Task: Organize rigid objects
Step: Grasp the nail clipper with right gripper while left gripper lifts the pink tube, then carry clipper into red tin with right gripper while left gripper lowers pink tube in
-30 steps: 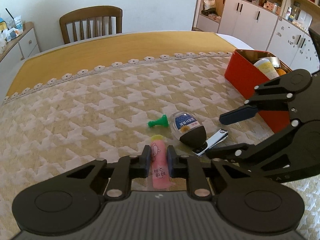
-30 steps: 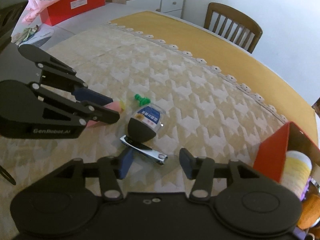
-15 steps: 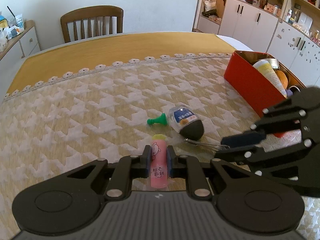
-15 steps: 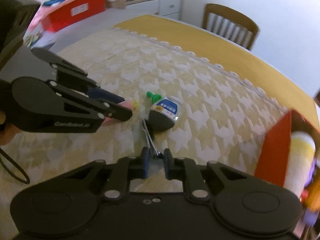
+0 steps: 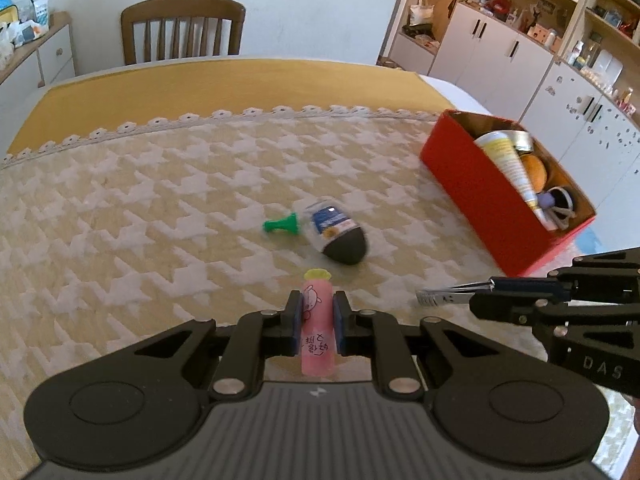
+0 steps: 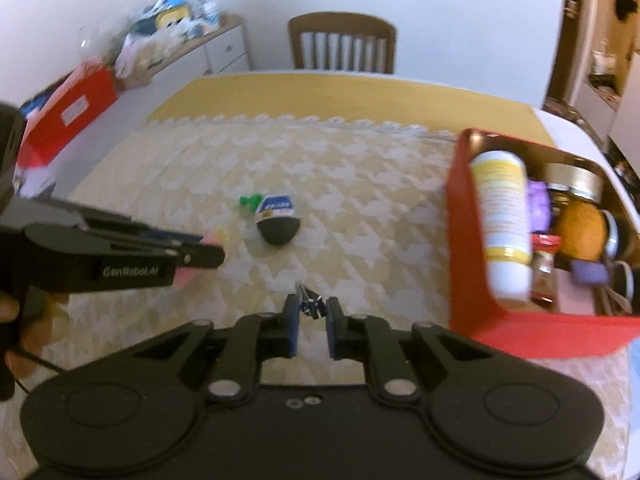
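My left gripper (image 5: 316,326) pinches the pink tube (image 5: 317,332) upright between its pads, above the tablecloth (image 5: 160,208). My right gripper (image 6: 312,320) clamps the nail clipper (image 6: 308,302), lifted near the red box's (image 6: 468,280) near corner. The green peg (image 5: 282,225) and egg-shaped container (image 5: 338,234) lie mid-cloth.

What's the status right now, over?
Left gripper shut on pink tube. Right gripper shut on nail clipper. Red box path clear.
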